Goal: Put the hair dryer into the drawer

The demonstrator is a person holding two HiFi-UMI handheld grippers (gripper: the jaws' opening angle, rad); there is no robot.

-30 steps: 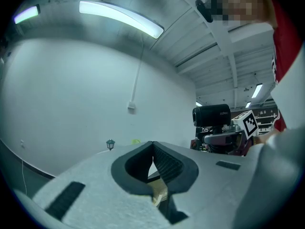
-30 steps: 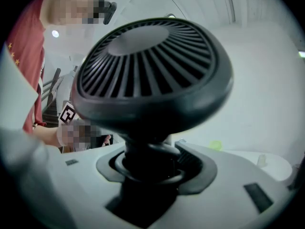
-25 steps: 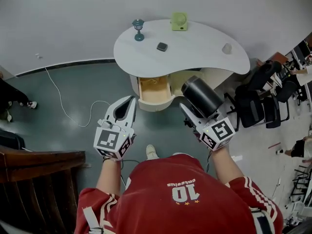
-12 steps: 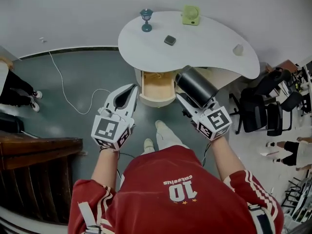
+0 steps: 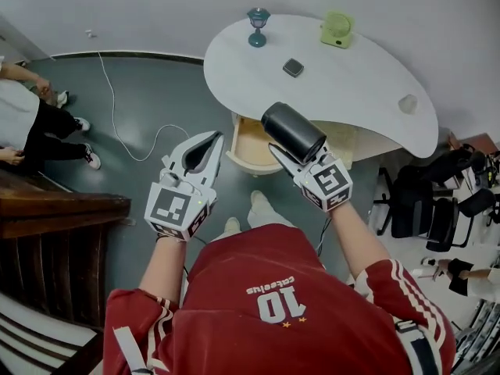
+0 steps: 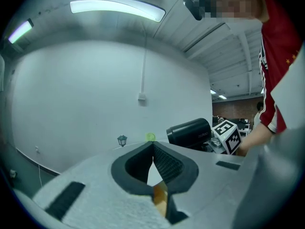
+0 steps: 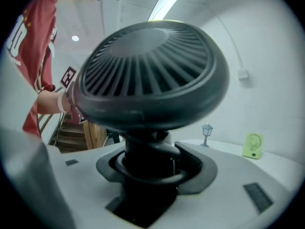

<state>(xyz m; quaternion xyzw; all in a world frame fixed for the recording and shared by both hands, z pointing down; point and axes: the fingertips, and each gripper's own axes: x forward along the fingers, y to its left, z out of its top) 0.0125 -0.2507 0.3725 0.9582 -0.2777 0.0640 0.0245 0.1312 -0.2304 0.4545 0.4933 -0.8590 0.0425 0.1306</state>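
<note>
A black hair dryer has its handle between the jaws of my right gripper, which is shut on it. Its barrel hangs over the right side of the open wooden drawer under the white table. In the right gripper view the dryer's vented rear fills the frame above my right gripper. My left gripper is left of the drawer, shut and empty. In the left gripper view my left gripper has its tips touching, and the hair dryer shows to the right.
On the table stand a small lamp, a green fan, a dark square item and a small cup. Office chairs crowd the right. A cable lies on the floor; a person and wooden stairs are left.
My right gripper has carried the hair dryer left and down, from right of the drawer to over its right side. The left gripper has moved closer to the drawer.
</note>
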